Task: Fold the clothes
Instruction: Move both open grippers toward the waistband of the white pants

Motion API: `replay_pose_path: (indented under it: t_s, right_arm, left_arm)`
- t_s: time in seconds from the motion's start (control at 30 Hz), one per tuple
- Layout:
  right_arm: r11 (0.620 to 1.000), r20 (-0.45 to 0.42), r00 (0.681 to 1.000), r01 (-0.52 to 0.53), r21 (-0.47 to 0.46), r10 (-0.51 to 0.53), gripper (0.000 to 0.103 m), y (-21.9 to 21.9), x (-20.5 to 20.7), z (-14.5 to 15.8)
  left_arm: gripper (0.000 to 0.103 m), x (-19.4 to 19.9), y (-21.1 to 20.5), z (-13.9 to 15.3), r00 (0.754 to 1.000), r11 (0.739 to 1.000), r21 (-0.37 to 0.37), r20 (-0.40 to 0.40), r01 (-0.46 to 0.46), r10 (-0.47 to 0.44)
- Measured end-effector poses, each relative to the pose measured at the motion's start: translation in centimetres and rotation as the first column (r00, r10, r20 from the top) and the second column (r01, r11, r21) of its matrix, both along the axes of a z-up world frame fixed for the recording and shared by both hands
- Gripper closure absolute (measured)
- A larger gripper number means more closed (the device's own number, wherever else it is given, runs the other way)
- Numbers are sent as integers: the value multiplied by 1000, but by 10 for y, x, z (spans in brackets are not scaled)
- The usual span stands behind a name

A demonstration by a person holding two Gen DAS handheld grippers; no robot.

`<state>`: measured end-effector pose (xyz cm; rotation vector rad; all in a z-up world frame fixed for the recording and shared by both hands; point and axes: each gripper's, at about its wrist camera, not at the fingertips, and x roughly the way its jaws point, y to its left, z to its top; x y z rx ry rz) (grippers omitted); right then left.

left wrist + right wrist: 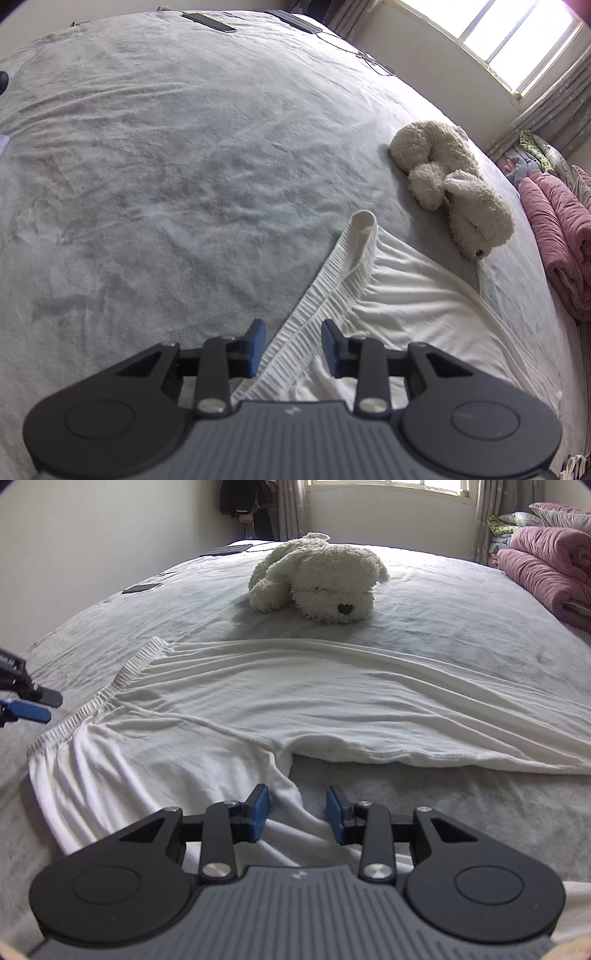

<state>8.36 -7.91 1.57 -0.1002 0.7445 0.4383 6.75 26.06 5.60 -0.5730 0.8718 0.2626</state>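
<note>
White trousers (280, 698) with a ribbed elastic waistband (332, 280) lie spread on the grey bed. In the left wrist view my left gripper (293, 341) is open, its blue pads on either side of the waistband with nothing pinched. In the right wrist view my right gripper (297, 812) is open above the crotch area, where the near leg (155, 771) meets the far leg (424, 716). The left gripper (31, 705) also shows at the left edge there, beside the waistband (122, 679).
A cream plush dog (317, 579) lies on the bed just beyond the trousers. Folded pink quilts (546, 568) are stacked at the right edge. Dark flat devices (208, 22) and a cable sit at the far side. The grey bedsheet (166, 166) stretches left.
</note>
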Motion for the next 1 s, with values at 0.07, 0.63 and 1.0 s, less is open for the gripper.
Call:
replay_pose_path:
  t_s: [0.07, 0.63, 1.0]
  right_arm:
    - [1000, 11, 1000, -17, -20, 18, 63, -6, -9, 3]
    - [998, 45, 998, -50, -24, 51, 54, -106, -57, -4]
    - [995, 11, 998, -61, 82, 60, 51, -114, -62, 3]
  left_arm:
    - [65, 3, -1, -1, 1000, 1000, 4, -2, 6, -6]
    - [60, 33, -27, -3, 992, 984, 146, 65, 101, -111]
    - [61, 45, -37, -11, 980, 976, 135, 78, 169, -181]
